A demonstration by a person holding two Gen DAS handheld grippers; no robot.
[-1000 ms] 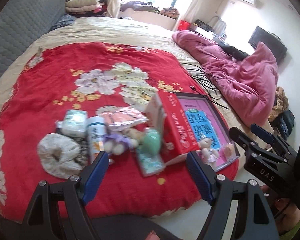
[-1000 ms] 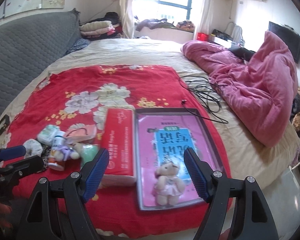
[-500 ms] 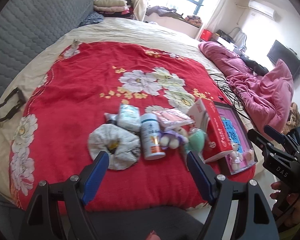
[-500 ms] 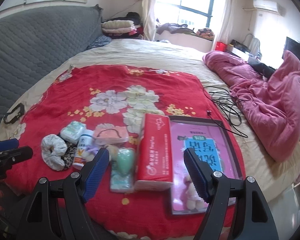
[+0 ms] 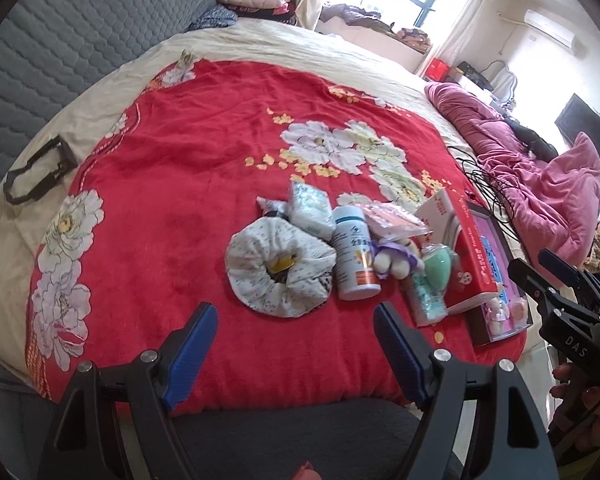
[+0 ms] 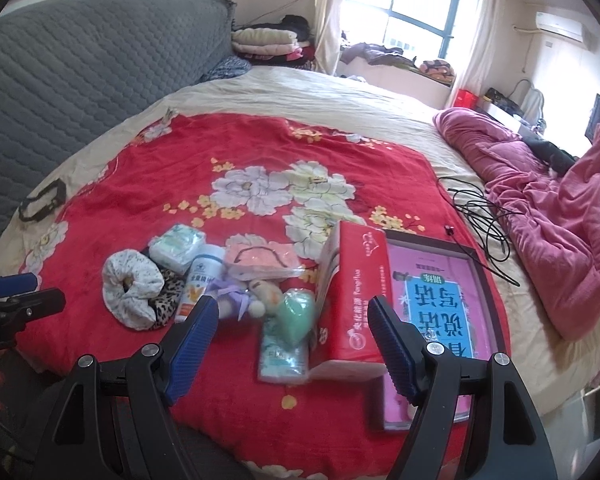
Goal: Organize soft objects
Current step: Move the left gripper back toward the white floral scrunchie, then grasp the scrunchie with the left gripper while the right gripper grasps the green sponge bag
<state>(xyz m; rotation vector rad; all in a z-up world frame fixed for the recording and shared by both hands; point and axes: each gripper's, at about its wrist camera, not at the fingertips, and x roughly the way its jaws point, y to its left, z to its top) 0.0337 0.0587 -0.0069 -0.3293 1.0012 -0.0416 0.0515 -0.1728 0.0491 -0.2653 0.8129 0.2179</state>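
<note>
Both tools hang over the near edge of the red blanket (image 5: 188, 184). The left gripper (image 5: 296, 350) gapes wide with nothing in it, and the right gripper (image 6: 290, 342) is just as wide and just as empty. The soft things lie in one huddle: a white scrunchie (image 5: 278, 270) touching a bottle (image 5: 354, 258), a small plush toy (image 5: 394, 260) beside that, a green sponge (image 6: 296, 314) against the red tissue pack (image 6: 350, 300). My advice: start with the scrunchie, it sits at the outside of the pile, and pinch its puffy rim without nudging the bottle. Hard to read: a leopard-print piece tucked under the scrunchie, and the tray's (image 6: 482, 270) near corner behind a finger.
</note>
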